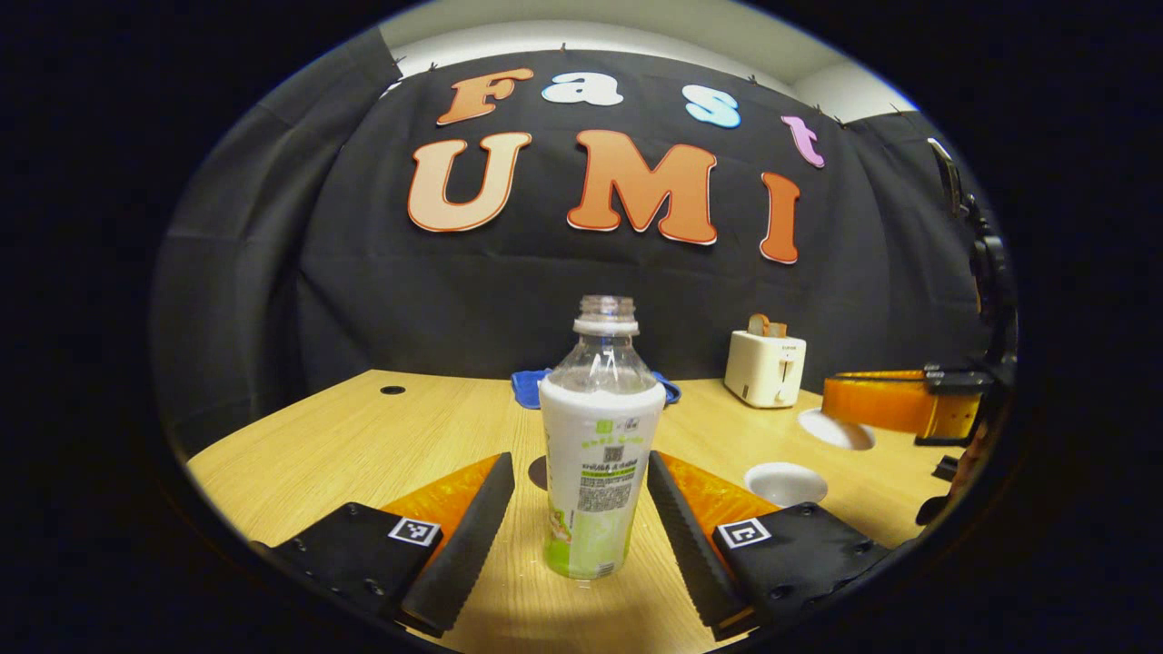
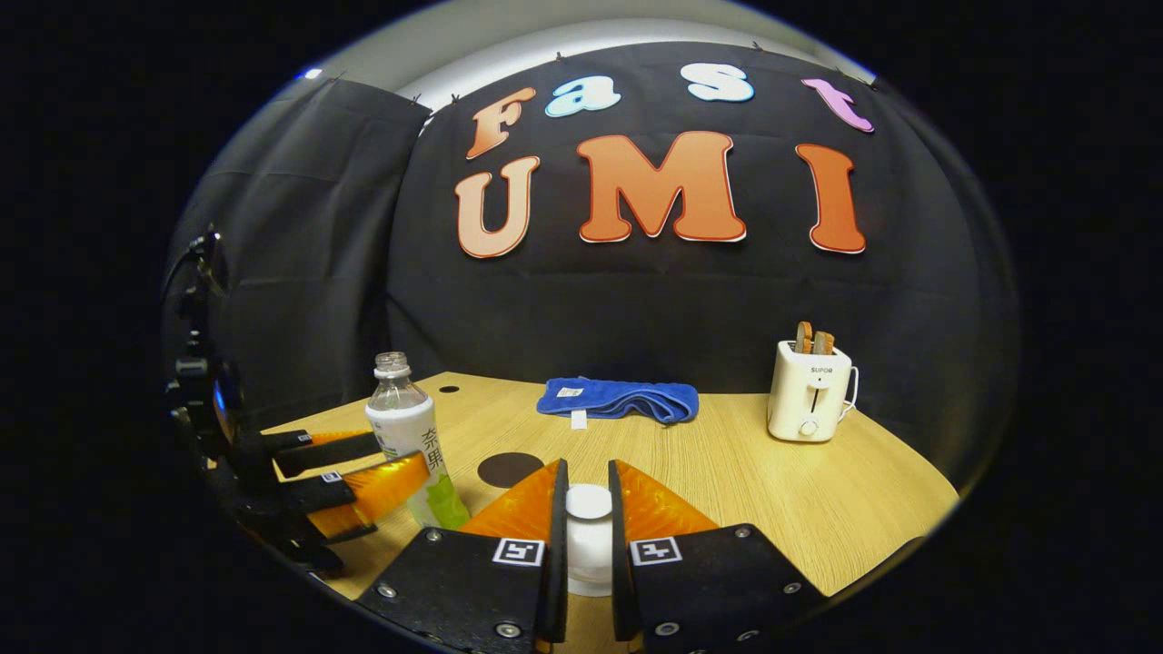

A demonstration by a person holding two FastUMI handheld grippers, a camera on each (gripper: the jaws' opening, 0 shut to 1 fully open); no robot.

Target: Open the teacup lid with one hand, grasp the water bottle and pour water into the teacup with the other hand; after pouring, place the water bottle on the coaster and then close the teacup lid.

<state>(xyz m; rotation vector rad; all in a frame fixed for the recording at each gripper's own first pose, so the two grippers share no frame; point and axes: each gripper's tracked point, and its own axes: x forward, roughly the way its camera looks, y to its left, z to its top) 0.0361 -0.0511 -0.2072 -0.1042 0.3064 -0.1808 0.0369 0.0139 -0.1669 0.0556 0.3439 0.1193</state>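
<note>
Left gripper view has the water bottle (image 1: 595, 454) standing upright on the wooden table (image 1: 363, 445), uncapped, between the wide-open fingers of the left gripper (image 1: 581, 536) — neither finger seems to touch it yet. It looks nearly empty, though the label hides most of it. In the right gripper view, the right gripper (image 2: 588, 536) is closed on the white teacup lid (image 2: 589, 501); whether the lid is lifted off I cannot tell. The step in hand is grasping the bottle — next the fingers must close squarely on it. The dark coaster (image 2: 510, 469) lies just beyond.
</note>
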